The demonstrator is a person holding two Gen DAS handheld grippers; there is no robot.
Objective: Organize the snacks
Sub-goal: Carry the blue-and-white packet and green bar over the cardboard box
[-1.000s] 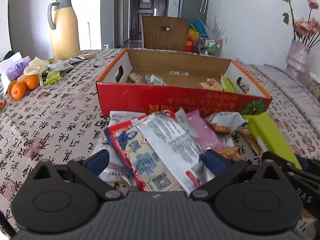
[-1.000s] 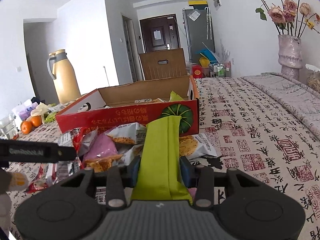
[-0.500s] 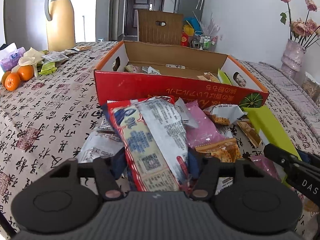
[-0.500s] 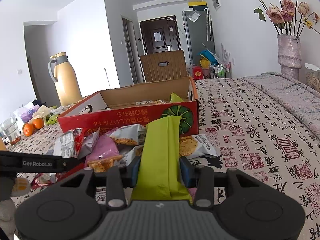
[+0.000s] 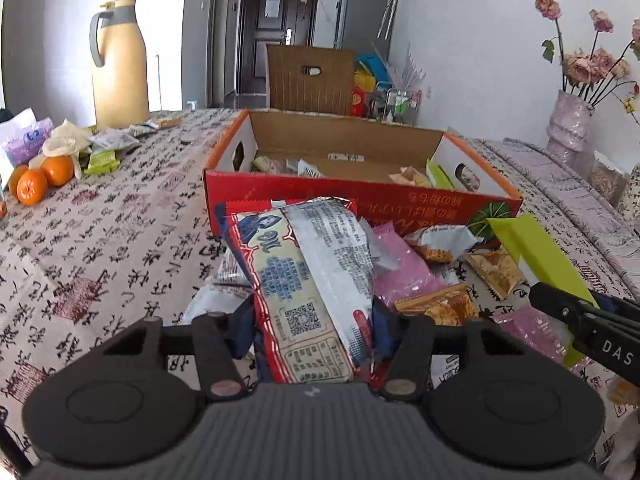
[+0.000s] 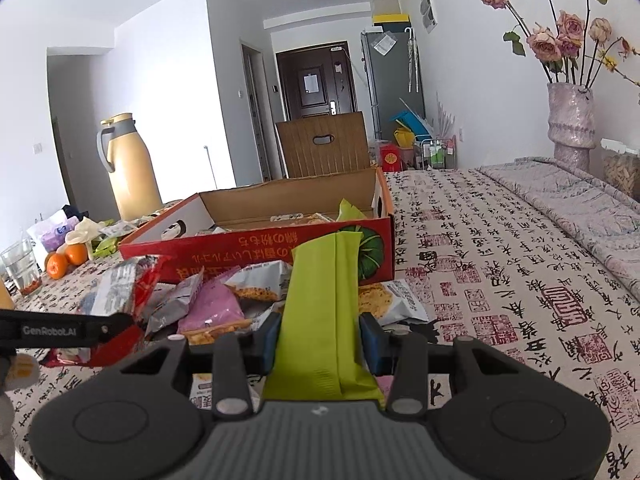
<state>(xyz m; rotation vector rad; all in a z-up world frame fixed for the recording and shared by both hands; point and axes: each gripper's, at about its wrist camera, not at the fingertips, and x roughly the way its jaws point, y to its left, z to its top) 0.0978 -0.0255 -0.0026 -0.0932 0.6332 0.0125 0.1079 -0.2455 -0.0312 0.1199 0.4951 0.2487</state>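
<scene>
Tools clamping packets: left tool (image 5: 314, 322) grips red-edged packet (image 5: 308, 280), right tool (image 6: 320, 340) green packet (image 6: 324, 308), both aimed boxward at red box (image 5: 360, 204).

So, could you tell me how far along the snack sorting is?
Partly done: a few packets already lie in the red box. In hand: the left gripper grips a red-edged packet, the right gripper a green packet. Left: the loose pile before the box.
</scene>
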